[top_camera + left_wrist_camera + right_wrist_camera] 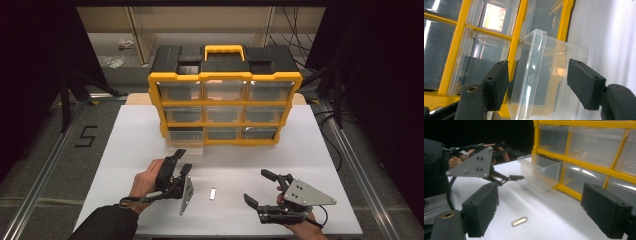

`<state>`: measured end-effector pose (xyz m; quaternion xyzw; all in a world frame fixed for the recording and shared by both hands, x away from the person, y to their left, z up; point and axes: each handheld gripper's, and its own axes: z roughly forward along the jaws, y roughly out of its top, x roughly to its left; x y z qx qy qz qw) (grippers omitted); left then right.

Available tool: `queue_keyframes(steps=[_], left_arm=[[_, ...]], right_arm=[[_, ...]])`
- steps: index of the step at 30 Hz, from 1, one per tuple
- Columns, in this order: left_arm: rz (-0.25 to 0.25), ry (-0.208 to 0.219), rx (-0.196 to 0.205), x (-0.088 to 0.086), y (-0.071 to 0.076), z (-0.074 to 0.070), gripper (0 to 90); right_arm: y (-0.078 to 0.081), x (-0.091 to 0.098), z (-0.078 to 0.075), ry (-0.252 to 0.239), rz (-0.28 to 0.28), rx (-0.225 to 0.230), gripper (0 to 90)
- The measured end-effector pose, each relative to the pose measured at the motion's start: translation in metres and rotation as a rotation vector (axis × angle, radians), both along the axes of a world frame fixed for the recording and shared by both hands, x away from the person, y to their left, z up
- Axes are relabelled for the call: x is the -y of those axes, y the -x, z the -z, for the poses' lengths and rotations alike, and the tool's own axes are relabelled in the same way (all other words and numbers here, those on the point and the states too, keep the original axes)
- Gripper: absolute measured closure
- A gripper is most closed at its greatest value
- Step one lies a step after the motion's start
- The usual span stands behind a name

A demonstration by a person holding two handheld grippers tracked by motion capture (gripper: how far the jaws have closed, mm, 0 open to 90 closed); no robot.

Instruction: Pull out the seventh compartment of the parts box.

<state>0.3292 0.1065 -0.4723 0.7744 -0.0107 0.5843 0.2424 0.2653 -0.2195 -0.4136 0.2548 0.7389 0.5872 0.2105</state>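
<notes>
Both grippers, left (181, 161) and right (259, 187), are wide open and hold nothing. Small metal piece (213, 194) probably light, stiff, slick; pinch its long edges. Clear drawer (184, 147) pulled out.

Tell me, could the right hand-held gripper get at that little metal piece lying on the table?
Probably yes. The metal piece lies alone on the bare white table, between the two grippers. The right hand-held gripper has its jaws open and turned toward it, and nothing stands between them.
</notes>
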Motion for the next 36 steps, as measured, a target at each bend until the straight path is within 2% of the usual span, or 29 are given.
queue_keyframes(steps=[2,4,13,18,21,28,34,36], left_arm=[[0.003,0.029,-0.017,-0.001,0.0,-0.002,32.1],[-0.003,0.03,-0.012,-0.001,0.0,-0.002,31.1],[-0.003,0.091,-0.062,0.001,0.001,-0.007,28.0],[-0.004,0.171,-0.108,0.001,0.003,-0.014,27.2],[-0.004,0.193,-0.125,0.002,0.004,-0.016,27.1],[-0.001,0.314,-0.217,0.002,0.004,-0.023,25.4],[-0.004,0.408,-0.272,-0.001,0.002,-0.031,24.5],[-0.006,0.437,-0.302,-0.001,0.003,-0.031,23.8]], right_arm=[[0.0,0.0,0.0,0.001,0.001,0.001,15.6],[0.0,0.0,0.0,0.001,0.001,0.002,15.6],[0.0,0.0,0.0,0.0,0.001,0.002,15.6],[0.0,0.0,0.0,0.001,0.002,0.002,15.6],[0.0,0.0,0.0,0.0,0.001,0.003,15.6],[0.0,0.0,0.0,0.0,0.001,0.003,15.6],[0.0,0.0,0.0,-0.001,0.002,0.003,15.6],[0.0,0.0,0.0,0.001,0.001,0.002,15.6]])
